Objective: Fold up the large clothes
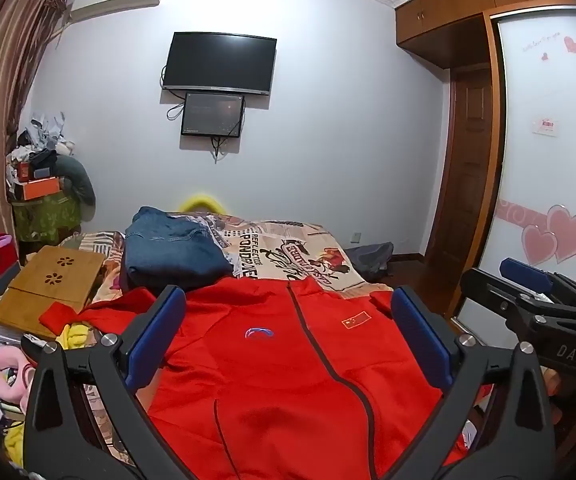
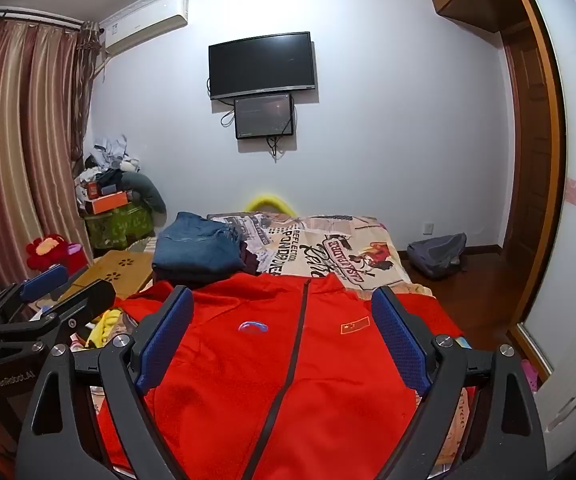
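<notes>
Nearest the cameras, both tongs hang above the bed with their blue pads spread wide and nothing between them: the left tongs (image 1: pixel 288 336) and the right tongs (image 2: pixel 283 336) each frame the chest of the red jacket (image 1: pixel 288 380) without touching it, and each shows at the edge of the other's view. The jacket lies face up on the bed, zipped, its zipper (image 2: pixel 294 344) running down the middle, a small flag patch (image 1: pixel 355 319) on one side and a logo on the other. The body looks spread fairly flat; one sleeve reaches out to the left with its cuff (image 1: pixel 56 317) near a wooden lap tray (image 1: pixel 49 284), the other sleeve bunches at the right edge. As far as I can judge, no fold has been made in this jacket yet, so the sleeves and both halves are all left to do. Just beyond the collar sits a pair of folded jeans (image 1: pixel 173 248), which suggests one garment is already finished. Farther off, the printed bedsheet (image 2: pixel 348 252) runs to the foot of the bed, and a television (image 1: pixel 219 62) hangs on the far wall.
</notes>
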Motion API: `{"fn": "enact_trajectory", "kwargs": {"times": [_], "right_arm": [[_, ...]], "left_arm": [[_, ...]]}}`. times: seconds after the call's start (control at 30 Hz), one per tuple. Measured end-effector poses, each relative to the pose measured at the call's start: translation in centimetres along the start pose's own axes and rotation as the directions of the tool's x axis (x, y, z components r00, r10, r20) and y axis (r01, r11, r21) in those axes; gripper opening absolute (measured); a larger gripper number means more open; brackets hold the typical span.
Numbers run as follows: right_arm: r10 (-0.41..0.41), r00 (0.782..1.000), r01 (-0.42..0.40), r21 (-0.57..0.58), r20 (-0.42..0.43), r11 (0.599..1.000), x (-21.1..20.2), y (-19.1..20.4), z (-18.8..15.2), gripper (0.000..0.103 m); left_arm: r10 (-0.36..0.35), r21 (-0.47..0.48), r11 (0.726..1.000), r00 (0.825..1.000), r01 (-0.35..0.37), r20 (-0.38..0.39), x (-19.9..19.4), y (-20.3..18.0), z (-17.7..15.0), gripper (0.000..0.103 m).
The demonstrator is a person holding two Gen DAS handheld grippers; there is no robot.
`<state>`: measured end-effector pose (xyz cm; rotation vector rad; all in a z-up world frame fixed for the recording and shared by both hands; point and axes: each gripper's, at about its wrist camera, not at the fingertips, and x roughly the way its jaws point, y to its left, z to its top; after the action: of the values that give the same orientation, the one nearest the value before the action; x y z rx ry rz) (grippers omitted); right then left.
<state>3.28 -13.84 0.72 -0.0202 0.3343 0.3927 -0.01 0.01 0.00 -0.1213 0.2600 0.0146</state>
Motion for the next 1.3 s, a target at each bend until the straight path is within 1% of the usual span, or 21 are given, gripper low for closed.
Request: {"fn": "enact_trajectory", "kwargs": {"times": [0.3,0.33,0.43,0.6,1.3], "right_arm": [[0.005,1.000,-0.005,0.001,-0.004,1.000,0.5,0.1,-0.4,0.088],[0.006,1.000,-0.006,0.000,-0.004,1.000,0.3,0.1,-0.5,0.089],[0.011,1.000,-0.011,0.000,-0.008,1.000,0.3,0.2,-0.4,0.088],[0.011,1.000,-0.011,0.003,-0.010,1.000,0.3,0.1,-0.5,0.089],[0.010,1.000,-0.010,0.003,-0.013,1.000,0.5,0.0,-0.4,0.088]], "left_arm": [[0.000,0.005,1.000,1.000,0.000,-0.007,-0.3,0.5,-0.1,0.103],[0.006,0.008,1.000,1.000,-0.006,-0.004,-0.3,0.2,0.8,0.103],[0.013,0.009,1.000,1.000,-0.013,-0.013,-0.2,0.3,0.9,0.103],[0.013,0.009,1.000,1.000,-0.013,-0.025,0.1,0.0,0.6,0.103],[0.011,0.006,1.000,1.000,-0.011,-0.025,0.5,0.3,0.1,0.103]]}}
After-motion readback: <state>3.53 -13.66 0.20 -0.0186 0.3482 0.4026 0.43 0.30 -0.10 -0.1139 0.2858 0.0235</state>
